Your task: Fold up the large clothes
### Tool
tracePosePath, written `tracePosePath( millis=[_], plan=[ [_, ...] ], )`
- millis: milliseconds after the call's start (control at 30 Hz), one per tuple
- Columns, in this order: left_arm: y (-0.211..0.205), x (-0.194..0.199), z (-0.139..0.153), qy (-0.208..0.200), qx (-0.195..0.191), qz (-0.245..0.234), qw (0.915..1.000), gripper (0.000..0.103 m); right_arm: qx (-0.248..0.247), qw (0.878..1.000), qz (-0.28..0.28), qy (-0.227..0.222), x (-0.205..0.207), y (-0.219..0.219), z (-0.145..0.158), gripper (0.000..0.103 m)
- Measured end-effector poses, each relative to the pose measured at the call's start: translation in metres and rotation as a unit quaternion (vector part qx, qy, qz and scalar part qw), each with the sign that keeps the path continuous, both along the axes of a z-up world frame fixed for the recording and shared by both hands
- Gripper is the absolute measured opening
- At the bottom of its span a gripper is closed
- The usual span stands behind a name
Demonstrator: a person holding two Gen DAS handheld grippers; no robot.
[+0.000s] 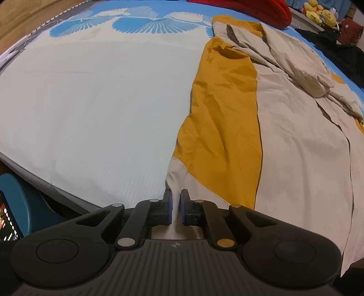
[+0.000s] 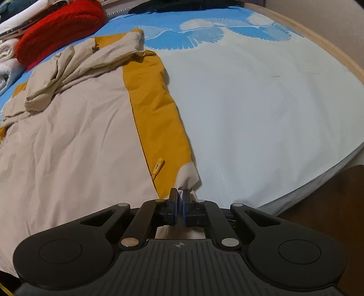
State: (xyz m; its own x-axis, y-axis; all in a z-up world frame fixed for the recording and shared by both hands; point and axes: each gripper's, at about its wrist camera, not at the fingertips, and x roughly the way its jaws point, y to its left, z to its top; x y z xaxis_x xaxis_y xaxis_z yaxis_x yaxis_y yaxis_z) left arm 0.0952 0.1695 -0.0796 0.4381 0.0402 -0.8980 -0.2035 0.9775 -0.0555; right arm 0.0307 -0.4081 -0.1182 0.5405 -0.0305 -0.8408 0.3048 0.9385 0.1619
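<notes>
A large beige and mustard-yellow jacket [image 1: 284, 136] lies spread on the bed, its sleeves folded in over the body. In the left wrist view my left gripper [image 1: 175, 195] is shut on the beige hem corner at the jacket's left side, cloth pinched between the blue pads. The right wrist view shows the same jacket [image 2: 79, 136] with a yellow zipper pull [image 2: 158, 167] near the hem. My right gripper [image 2: 179, 194] is shut on the beige hem corner at the jacket's right side.
The bed sheet [image 1: 91, 102] is pale with blue shell prints at the far end. A red knit garment [image 2: 59, 29] and white cloth [image 2: 6, 66] lie beyond the jacket. Plush toys [image 1: 318, 13] and dark clothing [image 1: 341, 50] sit at the far right. The bed's near edge [image 2: 307, 189] drops to dark floor.
</notes>
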Motion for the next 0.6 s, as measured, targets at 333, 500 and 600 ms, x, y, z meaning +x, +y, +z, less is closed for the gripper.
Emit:
tracePosePath(
  millis=[333, 500, 600],
  plan=[
    [0.0, -0.001, 0.001, -0.001, 0.001, 0.002, 1.0, 0.005, -0.002, 1.0, -0.003, 0.017, 0.002, 0.002, -0.005, 0.009],
    [-0.008, -0.006, 0.018, -0.03, 0.011, -0.016, 0.9994, 0.001, 0.0, 1.0, -0.003, -0.006, -0.001, -0.001, 0.004, 0.002],
    [-0.012, -0.012, 0.039, -0.055, 0.01, -0.034, 0.9979, 0.0, 0.014, 0.999, -0.009, -0.035, -0.006, -0.003, 0.02, 0.001]
  ],
)
